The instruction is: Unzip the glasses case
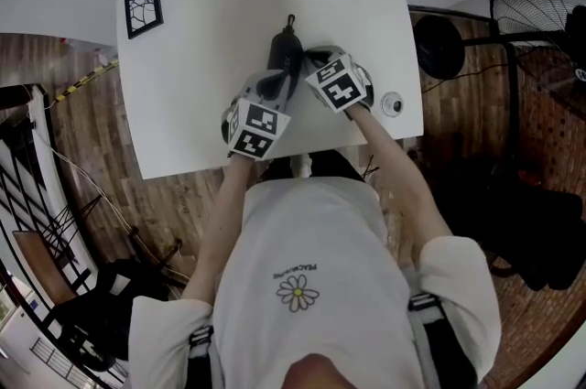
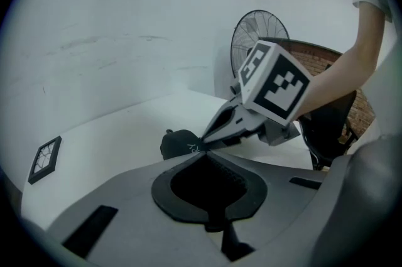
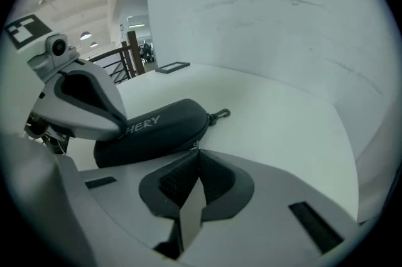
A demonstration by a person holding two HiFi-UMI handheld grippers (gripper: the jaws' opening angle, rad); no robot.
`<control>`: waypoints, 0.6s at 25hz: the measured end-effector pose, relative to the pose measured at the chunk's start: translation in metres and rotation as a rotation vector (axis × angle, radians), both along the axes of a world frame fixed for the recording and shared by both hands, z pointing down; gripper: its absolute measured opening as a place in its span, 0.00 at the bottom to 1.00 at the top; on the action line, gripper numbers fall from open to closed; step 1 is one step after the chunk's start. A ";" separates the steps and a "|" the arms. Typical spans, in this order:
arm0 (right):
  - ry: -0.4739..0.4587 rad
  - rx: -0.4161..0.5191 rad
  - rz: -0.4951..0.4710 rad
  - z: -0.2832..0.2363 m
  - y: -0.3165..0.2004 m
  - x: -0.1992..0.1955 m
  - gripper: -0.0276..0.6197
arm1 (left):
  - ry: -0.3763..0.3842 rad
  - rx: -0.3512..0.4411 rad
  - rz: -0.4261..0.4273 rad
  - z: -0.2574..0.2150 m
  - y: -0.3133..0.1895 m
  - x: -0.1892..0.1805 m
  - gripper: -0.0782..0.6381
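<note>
A black zipped glasses case [image 1: 284, 48] with white lettering lies on the white table [image 1: 201, 30], its clip [image 3: 220, 114] pointing away from me. My left gripper [image 2: 202, 150] is shut, its tips resting against the near end of the case [image 2: 176, 143]; I cannot tell whether it pinches anything. From the right gripper view, the left gripper [image 3: 122, 127] covers the case's left end. My right gripper [image 3: 198, 148] is shut at the case's [image 3: 157, 127] rim, on the small zipper pull [image 3: 195, 144]. Both grippers meet over the case, left gripper [image 1: 275, 83] and right gripper [image 1: 308, 60].
A black-framed marker card [image 1: 143, 7] lies at the table's far left corner. A small round object [image 1: 392, 103] sits near the right edge. A standing fan [image 1: 540, 3] and dark gear stand on the wooden floor to the right. The table's near edge is just below my hands.
</note>
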State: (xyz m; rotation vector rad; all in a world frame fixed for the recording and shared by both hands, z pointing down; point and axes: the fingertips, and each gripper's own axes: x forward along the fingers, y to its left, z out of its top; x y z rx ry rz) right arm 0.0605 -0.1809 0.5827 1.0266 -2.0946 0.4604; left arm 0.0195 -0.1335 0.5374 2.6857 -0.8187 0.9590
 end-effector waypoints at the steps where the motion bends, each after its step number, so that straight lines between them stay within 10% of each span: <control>1: 0.008 0.004 -0.018 0.000 -0.007 0.001 0.05 | -0.001 -0.003 -0.003 0.000 0.000 0.001 0.13; 15: 0.051 -0.043 -0.099 0.004 0.020 0.034 0.05 | -0.089 0.014 0.056 -0.004 0.010 0.010 0.13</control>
